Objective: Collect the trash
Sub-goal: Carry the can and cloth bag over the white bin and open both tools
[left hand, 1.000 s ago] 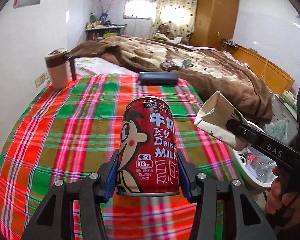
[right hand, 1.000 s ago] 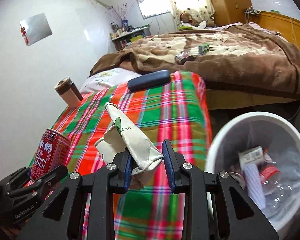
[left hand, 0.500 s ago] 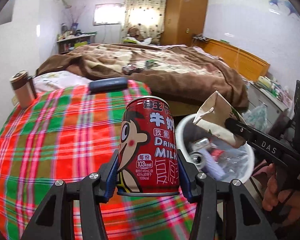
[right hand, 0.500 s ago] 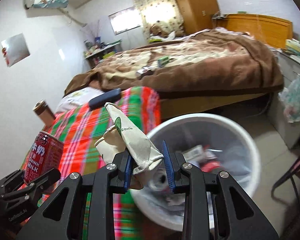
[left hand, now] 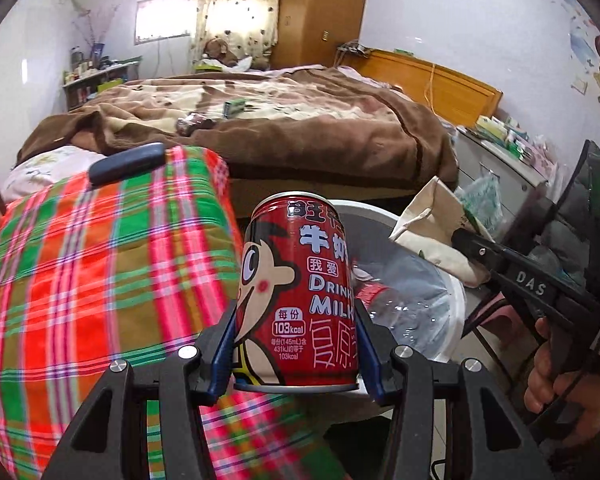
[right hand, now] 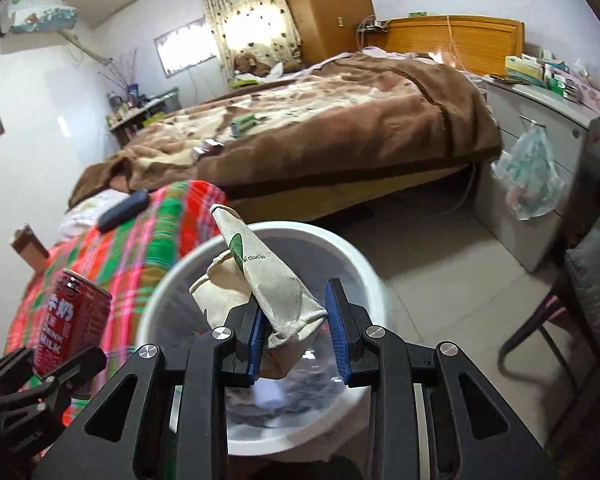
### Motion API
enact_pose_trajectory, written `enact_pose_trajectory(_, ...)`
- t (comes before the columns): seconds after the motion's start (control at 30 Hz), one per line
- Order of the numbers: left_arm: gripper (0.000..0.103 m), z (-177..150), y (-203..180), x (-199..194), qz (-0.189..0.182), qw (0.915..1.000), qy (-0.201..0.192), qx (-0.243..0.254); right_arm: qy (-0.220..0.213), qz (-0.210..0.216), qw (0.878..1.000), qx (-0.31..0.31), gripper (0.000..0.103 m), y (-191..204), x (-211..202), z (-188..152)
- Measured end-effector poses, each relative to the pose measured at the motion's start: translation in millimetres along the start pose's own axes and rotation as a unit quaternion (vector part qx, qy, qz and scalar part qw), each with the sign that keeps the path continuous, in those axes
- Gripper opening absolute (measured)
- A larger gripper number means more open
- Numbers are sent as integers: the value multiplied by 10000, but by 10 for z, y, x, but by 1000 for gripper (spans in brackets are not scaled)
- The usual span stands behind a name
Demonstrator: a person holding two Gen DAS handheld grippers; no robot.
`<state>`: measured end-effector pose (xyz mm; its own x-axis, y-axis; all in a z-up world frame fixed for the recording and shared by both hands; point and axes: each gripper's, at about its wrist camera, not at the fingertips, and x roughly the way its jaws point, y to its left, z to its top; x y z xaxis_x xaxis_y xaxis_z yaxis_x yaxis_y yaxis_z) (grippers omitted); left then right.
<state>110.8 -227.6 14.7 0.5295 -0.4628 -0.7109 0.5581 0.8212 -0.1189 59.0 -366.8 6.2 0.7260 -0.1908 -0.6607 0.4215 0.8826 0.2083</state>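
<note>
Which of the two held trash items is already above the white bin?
The crumpled paper carton in the right gripper; the red can is beside the bin.

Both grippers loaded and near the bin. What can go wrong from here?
1. The crumpled paper carton seems loosely held in the right gripper; it may drop early.
2. The left gripper holds the milk can near the white bin rim by the plaid cloth; released here, it may miss.

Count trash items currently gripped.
2: red milk can between fingers of the left gripper; crumpled paper carton in the right gripper, above the white bin. Bin contents not counted.
</note>
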Motion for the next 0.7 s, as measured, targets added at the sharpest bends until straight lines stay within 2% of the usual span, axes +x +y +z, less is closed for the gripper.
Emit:
enact_pose_trajectory(0.27, 52, 25, -222, 286, -8, 9996, 191, 206, 233, -267, 9994, -11, 31, -164, 149, -4)
enact_pose_trajectory(0.47, 52, 23, -224, 372, -9, 9997, 216, 109, 364, -157, 9992, -51, 31, -237, 184, 21)
enact_pose_trajectory(0.53, 52, 25, -230, 360, -12, 9998, 168, 131, 392, -142, 9990, -131, 37, -226, 198, 23)
enact_pose_trajectory(0.6, 55, 38, -212, 359, -16, 9998, 188, 98, 442, -125, 9987, -198, 51, -210, 212, 18)
enact_pose_trajectory(0.7, 60, 42, -225, 309, 81, 9998, 115, 158, 365, -73, 9990, -247, 51, -190, 153, -1)
